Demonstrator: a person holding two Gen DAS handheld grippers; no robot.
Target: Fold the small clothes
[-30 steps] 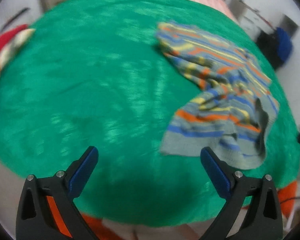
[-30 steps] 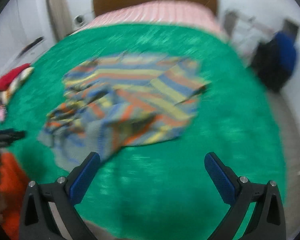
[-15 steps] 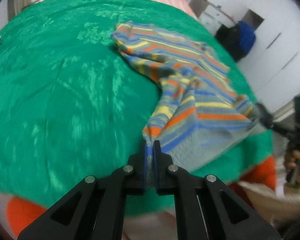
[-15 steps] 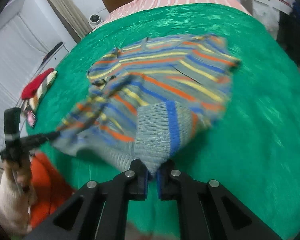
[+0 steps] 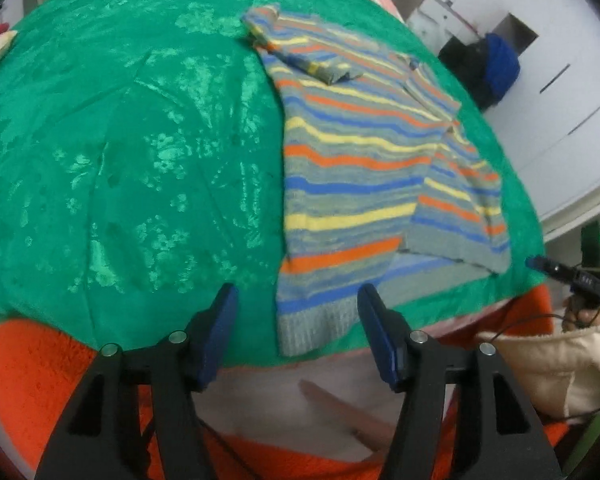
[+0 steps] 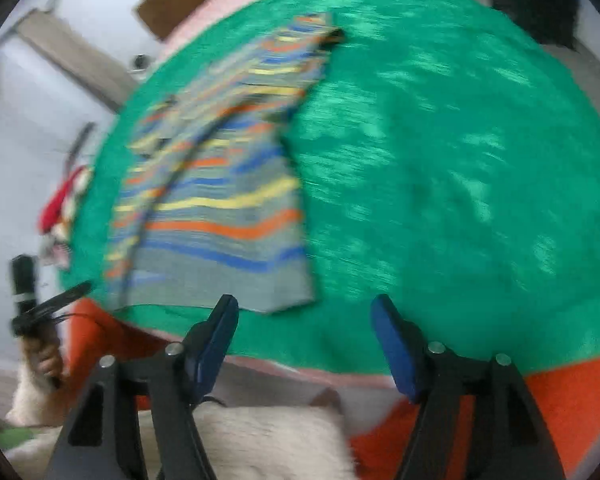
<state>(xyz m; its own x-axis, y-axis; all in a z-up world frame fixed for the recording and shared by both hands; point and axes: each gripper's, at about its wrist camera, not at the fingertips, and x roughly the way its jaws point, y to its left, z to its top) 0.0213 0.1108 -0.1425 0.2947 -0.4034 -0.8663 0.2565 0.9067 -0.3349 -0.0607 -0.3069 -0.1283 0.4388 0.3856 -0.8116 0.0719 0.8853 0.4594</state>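
Note:
A small striped knit sweater [image 5: 360, 168], grey with orange, blue and yellow bands, lies spread flat on the green bedspread [image 5: 119, 160], its hem at the near edge. My left gripper [image 5: 297, 312] hovers over the hem's left corner; its jaws are opening and the pads do not press the cloth. In the right wrist view the sweater [image 6: 219, 208] lies left of centre. My right gripper [image 6: 306, 320] stands just off the hem's right corner with its jaws opening and nothing between them. This view is blurred.
An orange blanket [image 5: 31, 380] hangs below the bed's near edge. Folded red and cream clothes [image 6: 65, 200] lie at the bed's left side. A dark bag with a blue item [image 5: 496, 68] stands by white cabinets. A person's hand in a cream sleeve [image 5: 572, 356] holds the other gripper.
Both grippers shut on the sweater's hem corners half a second ago, pulled it out flat toward the near edge, and have now let go, jaws parted.

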